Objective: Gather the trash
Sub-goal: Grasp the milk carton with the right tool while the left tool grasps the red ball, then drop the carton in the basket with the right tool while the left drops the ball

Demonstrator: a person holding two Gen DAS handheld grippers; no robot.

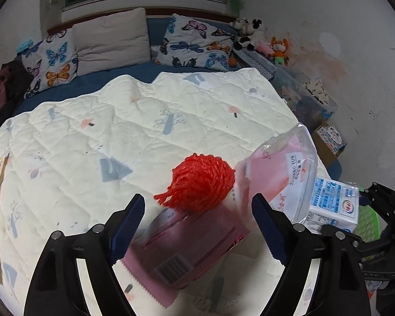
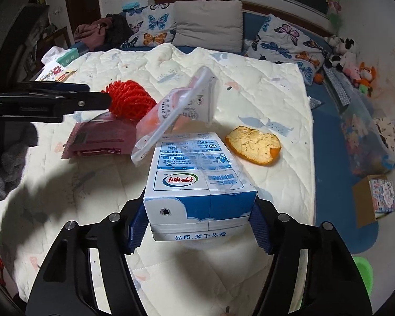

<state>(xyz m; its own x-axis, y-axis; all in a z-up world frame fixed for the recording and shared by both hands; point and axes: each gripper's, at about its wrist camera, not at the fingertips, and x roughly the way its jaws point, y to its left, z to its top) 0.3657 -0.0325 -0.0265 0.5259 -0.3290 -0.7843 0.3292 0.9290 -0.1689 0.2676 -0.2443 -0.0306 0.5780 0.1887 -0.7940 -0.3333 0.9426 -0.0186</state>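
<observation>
Pickup step. Right hand-held gripper (image 2: pixel 198 226) clamps the milk carton (image 2: pixel 197 184), centre frame, on the bed (image 2: pixel 276 100). Left hand-held gripper (image 1: pixel 197 223) gapes wide over the pink wrapper (image 1: pixel 187 247); next, likely close it.

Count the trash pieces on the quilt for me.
5: milk carton between the right gripper's fingers, clear bag leaning on it, orange peel to its right, red net and pink wrapper left. More may be hidden.
</observation>
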